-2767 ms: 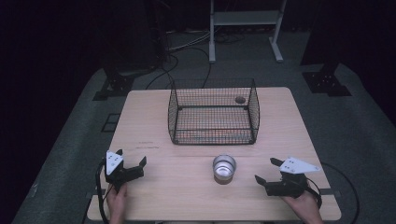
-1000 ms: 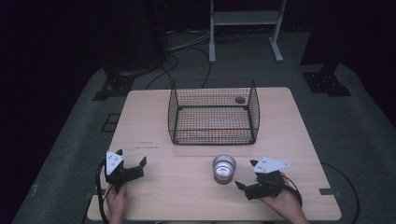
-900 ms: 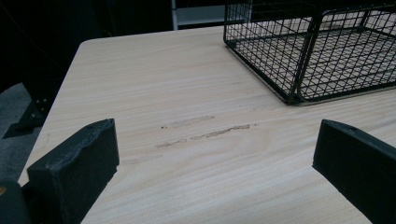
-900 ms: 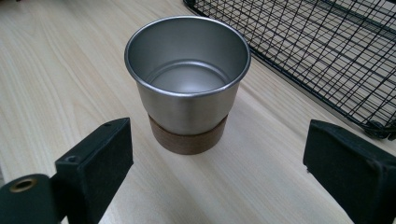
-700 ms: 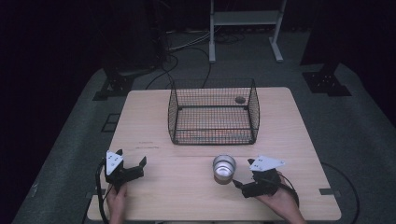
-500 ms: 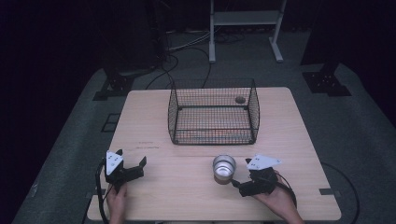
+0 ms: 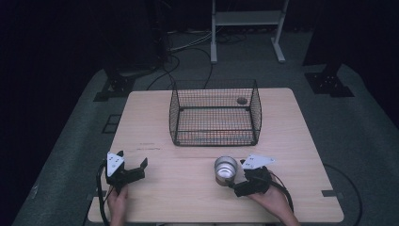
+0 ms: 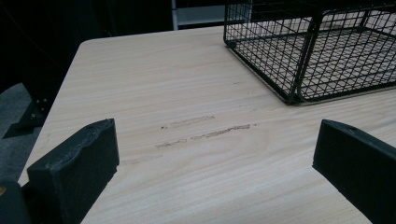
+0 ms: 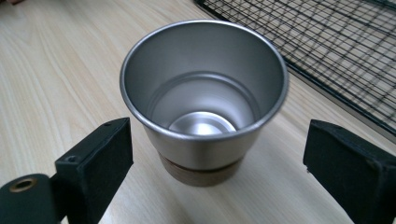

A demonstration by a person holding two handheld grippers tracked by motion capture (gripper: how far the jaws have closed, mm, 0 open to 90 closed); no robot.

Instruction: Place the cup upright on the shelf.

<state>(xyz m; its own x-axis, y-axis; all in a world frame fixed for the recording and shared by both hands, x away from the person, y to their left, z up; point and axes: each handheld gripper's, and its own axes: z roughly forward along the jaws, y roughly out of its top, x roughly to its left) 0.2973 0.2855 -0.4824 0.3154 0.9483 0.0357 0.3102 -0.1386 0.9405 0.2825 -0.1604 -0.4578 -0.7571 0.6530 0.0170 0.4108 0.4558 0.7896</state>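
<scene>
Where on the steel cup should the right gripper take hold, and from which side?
Grip the steel cup across its side wall, below the flared rim, coming in level from the person's side. It stands upright and empty, centred between the open right gripper's jaws, so probably no turn is needed.

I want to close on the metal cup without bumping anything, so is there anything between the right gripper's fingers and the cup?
Nothing visible. The right gripper is open with the steel cup upright between its fingers, bare table on either side. The wire basket stands beyond the cup, apart from it.
</scene>
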